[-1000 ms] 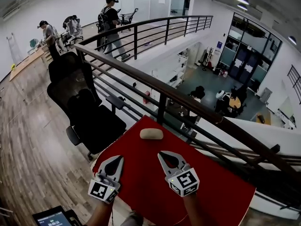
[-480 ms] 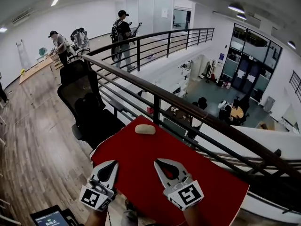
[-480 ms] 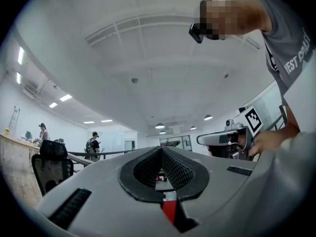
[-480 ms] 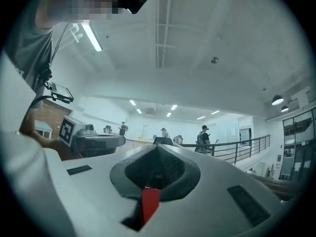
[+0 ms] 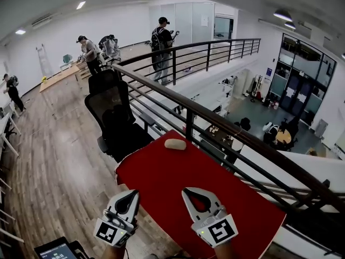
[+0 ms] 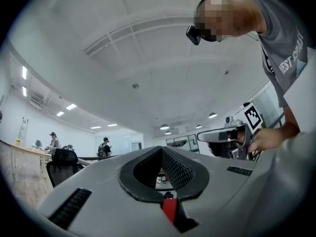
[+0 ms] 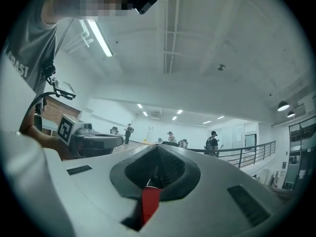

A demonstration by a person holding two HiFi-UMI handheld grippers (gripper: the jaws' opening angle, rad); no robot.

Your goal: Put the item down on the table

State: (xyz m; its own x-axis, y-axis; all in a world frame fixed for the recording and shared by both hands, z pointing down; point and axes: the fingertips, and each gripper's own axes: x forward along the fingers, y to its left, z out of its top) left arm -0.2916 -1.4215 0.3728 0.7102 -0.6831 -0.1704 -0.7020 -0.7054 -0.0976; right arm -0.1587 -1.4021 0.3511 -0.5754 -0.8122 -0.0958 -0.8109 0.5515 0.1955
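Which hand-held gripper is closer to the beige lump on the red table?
Right, it seems. The right hand-held gripper is almost straight back from the beige lump; the left hand-held gripper is back and farther left.

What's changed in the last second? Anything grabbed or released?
The left gripper and right gripper drew back from the beige item, toward the person. Nothing was grabbed or released. The item stayed at the far edge of the red table; both grippers' jaws stayed shut, empty.

Head camera looks steeply down over the red table (image 5: 161, 182) and railing (image 5: 215, 122). Gripper cameras, close behind their jaws, tilt toward the ceiling (image 6: 148, 58); all show the backpack-wearing person (image 5: 160, 47).
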